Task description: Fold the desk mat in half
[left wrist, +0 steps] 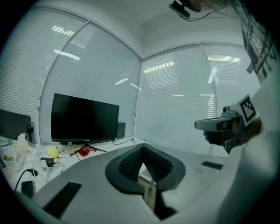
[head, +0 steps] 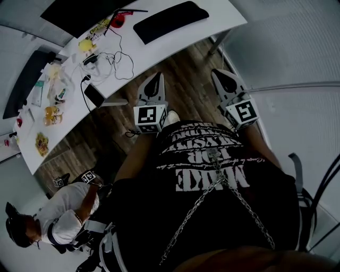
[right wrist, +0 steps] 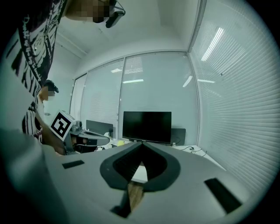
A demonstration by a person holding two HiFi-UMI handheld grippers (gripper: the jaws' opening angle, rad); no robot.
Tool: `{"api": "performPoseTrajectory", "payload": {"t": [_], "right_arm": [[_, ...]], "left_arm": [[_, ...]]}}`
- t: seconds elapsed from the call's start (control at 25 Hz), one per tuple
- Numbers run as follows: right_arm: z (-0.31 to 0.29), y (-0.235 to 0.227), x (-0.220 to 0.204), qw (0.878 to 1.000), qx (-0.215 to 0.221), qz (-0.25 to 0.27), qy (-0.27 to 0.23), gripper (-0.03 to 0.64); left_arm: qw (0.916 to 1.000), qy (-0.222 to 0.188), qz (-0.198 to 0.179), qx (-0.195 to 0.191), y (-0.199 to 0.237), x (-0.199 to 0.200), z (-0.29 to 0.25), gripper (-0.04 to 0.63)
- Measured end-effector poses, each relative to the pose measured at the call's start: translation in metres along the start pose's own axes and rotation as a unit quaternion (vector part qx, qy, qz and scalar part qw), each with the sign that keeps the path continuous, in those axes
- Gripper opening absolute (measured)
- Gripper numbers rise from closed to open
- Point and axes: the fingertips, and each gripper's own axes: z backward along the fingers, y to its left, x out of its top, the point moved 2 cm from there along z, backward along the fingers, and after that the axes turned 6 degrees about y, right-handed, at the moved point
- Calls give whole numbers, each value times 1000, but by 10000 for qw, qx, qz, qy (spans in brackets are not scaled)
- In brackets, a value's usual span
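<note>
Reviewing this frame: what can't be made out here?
Monitor, head view: cut off by the top edge.
Desk clutter, head view: too small to identify.
Floor below the person, head view: hidden by their torso.
Desk mat: appears in neither gripper view; surface detail too small in head view.

The monitor (head: 79,13) is being cut off by the head view's top edge; small clutter (head: 50,114) on the desk (head: 175,48) is being shown too small to identify.
</note>
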Motion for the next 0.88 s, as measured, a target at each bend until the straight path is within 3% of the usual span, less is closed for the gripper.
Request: {"api": "performPoseTrajectory", "payload": {"t": [0.28, 0.44, 0.6, 0.88], "right_arm": [[-25, 8, 0, 9993, -328, -171, 104, -3], [-34, 15, -8, 9995, -255, -39, 158, -3], [-44, 9, -5, 9986, -360, -240, 306, -3], [-63, 2, -11, 9990, -112, -267, 343, -3]], "left_arm": [[10000, 11, -7, -79, 33, -2, -6, 8], [9999, 35, 127, -106, 45, -5, -9, 8], [9996, 122, 178, -182, 50, -9, -16, 8], [9993, 315, 168, -138, 56, -17, -29, 8]]}}
